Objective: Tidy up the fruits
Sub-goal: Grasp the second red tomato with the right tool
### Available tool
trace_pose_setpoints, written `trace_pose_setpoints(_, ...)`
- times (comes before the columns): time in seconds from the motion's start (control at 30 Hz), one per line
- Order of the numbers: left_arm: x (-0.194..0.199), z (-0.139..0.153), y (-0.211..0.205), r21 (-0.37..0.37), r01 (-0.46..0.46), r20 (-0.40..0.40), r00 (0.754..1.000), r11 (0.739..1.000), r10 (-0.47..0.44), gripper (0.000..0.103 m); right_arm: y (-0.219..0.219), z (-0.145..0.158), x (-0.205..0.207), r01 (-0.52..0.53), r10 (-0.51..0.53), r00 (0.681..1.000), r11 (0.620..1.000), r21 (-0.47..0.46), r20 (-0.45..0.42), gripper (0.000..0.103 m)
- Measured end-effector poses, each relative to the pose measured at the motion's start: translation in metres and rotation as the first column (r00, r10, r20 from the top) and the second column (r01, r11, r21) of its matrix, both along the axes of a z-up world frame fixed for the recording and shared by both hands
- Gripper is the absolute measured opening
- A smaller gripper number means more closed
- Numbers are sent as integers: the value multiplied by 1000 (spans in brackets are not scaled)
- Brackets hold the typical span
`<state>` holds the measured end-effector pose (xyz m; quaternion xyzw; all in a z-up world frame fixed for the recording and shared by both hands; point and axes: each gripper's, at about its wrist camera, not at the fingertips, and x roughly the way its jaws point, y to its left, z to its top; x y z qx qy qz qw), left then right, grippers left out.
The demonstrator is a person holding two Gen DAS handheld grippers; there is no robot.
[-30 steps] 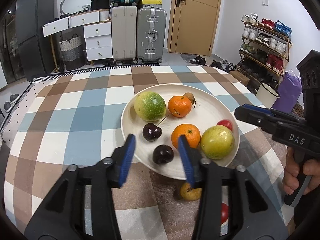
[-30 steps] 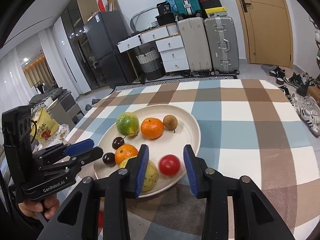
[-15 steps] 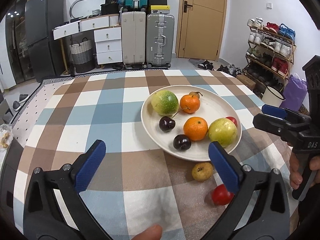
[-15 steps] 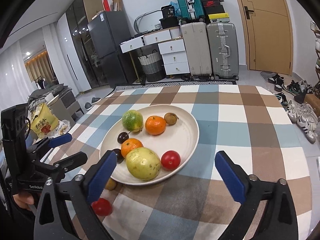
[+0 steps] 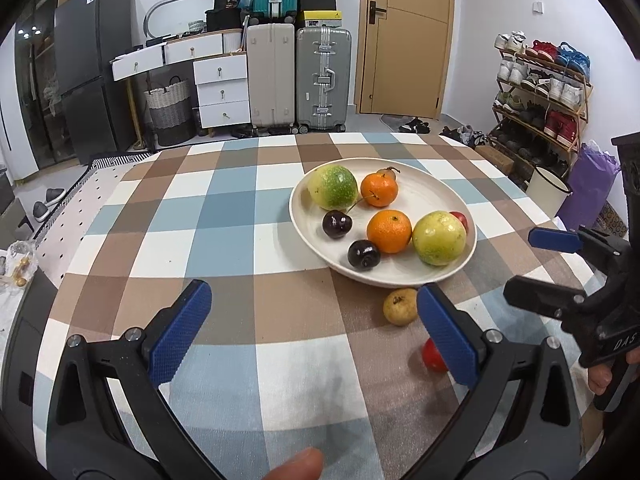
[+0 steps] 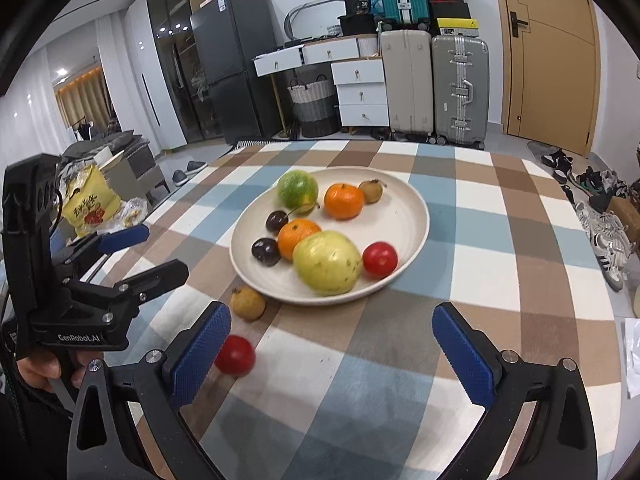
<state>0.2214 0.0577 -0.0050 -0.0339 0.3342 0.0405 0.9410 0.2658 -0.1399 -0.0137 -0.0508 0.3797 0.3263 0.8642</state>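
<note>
A cream plate (image 5: 308, 236) sits on the checked tabletop (image 5: 224, 216), right of centre in the left wrist view and at the centre of the right wrist view. On it lie 2 oranges (image 5: 389, 231), 2 dark cherries (image 5: 363, 254), a green round fruit (image 5: 333, 186) at the far left of the plate, a large yellow-green fruit (image 5: 439, 238) near the front rim, a red tomato (image 6: 380, 257) beside that fruit, and a small brown fruit (image 6: 370, 191) at the far rim.

2 fruits lie off the plate on the tabletop, just in front of its near rim: a small yellow-brown fruit (image 5: 400, 306) and, closer to the camera, a second red tomato (image 6: 235, 356), blurred in the right wrist view.

The left gripper (image 5: 312, 336) is released, its blue pads spread wide over bare cloth with nothing between them. The right gripper (image 6: 332, 354) is also released and empty, its left pad just beside the loose tomato in the frame. Each gripper shows in the other's view, at the frame edge, with a hand (image 6: 40, 368) on the handle.
</note>
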Motion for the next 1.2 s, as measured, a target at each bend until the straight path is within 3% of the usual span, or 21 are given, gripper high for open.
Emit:
trace_pose_setpoints(0.37, -10, -11, 2, -6, -1, -25, 1000, 1000, 0, 102, 27, -24, -19, -89, 84, 994, 993, -82, -65, 102)
trace_pose_setpoints(0.67, -9, -16, 8, -9, -12, -38, 999, 1000, 11, 102, 44, -32, -26, -136, 130, 990, 981, -135, -53, 101)
trace_pose_setpoints(0.93, -5, -22, 11, -25, -14, -55, 998, 1000, 12, 102, 54, -37, -28, -179, 172, 983, 972, -151, -59, 91)
trace_pose_setpoints(1.2, -3, -26, 10, -31, -12, -66, 998, 999, 10, 102, 60, -40, -30, -218, 210, 975, 965, -148, -71, 65)
